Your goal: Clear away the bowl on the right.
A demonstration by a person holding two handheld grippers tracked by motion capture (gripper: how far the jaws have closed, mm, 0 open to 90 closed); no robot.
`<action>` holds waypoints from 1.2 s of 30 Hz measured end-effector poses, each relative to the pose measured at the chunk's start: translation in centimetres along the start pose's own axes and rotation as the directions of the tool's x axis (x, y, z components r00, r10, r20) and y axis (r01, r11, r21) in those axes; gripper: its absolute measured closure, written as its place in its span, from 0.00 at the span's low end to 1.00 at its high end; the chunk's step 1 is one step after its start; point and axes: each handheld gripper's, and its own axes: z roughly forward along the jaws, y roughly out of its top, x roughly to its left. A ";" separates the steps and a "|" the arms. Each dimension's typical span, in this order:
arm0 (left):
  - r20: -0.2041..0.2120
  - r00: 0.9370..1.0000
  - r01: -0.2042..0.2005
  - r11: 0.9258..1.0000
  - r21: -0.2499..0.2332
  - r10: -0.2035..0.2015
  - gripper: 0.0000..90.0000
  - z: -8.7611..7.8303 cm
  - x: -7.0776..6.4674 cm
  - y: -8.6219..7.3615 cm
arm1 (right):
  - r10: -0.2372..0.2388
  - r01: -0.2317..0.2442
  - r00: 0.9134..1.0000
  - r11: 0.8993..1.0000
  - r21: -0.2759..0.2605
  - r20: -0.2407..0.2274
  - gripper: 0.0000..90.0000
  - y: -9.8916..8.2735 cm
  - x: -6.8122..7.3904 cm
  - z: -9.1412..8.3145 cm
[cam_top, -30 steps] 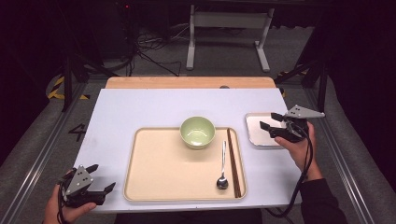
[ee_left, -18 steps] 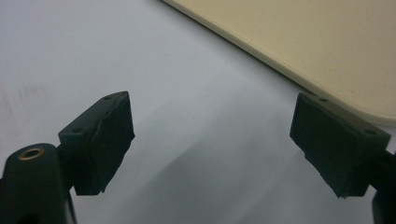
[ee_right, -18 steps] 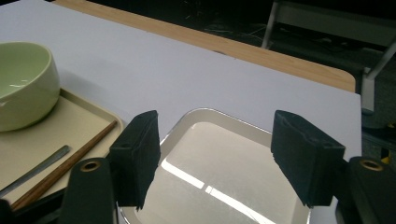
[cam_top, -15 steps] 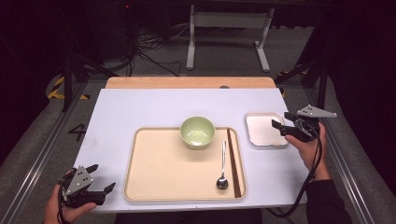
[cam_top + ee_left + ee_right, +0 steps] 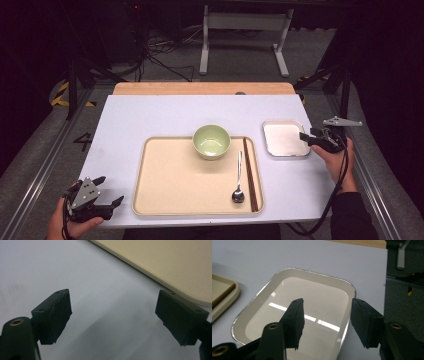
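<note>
In front of you is a table (image 5: 165,115) with a pale lavender-white top and a strip of bare wood (image 5: 200,88) along its far edge. Directly on it you have a beige tray (image 5: 175,180), set toward your side and roughly centred, and a small white dish with a metal rim (image 5: 285,139), lying just beside the tray's far right corner without touching it.
</note>
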 end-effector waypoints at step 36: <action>0.006 1.000 -0.005 1.000 0.015 0.004 0.16 0.3 -0.2 0.1 | 0.173 -0.160 0.983 0.973 0.163 -0.066 0.86 -2.3 -2.6 2.4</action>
